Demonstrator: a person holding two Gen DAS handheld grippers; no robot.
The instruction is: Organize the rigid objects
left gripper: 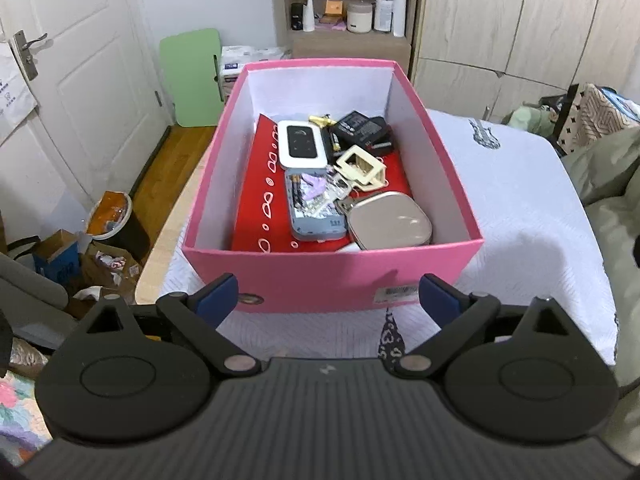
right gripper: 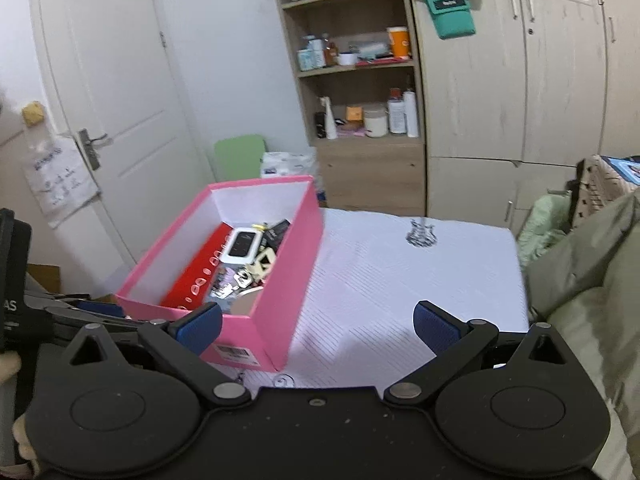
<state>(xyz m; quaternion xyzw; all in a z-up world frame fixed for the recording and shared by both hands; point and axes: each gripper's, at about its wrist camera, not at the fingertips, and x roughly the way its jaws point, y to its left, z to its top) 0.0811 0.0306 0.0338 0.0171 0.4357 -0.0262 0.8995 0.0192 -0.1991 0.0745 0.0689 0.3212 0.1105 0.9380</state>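
Rigid objects lie gathered inside the pink box [left gripper: 332, 280], which stands on the white bedcover [left gripper: 520, 208] near its left edge: a white-framed device with a dark screen [left gripper: 302, 145], a grey case [left gripper: 316, 210] holding batteries and small bits, a beige square frame [left gripper: 360, 166], dark adapters [left gripper: 362, 126] at the far end, and a rounded tan case [left gripper: 390, 220] at the near right corner, all resting on a red sheet [left gripper: 256, 200]. Contents appear loosely heaped, several pieces overlapping. The left gripper [left gripper: 328, 300] hovers just before the box's near wall, jaws spread wide and holding nothing. The right gripper [right gripper: 318, 322] hangs beside the box's right corner over bare cover, fingers likewise fully apart and empty. Judgement: a placing step appears complete and both tools stand free. No loose item shows on the visible cover, so the next move calls for locating any remaining piece or tidying the heap inside.
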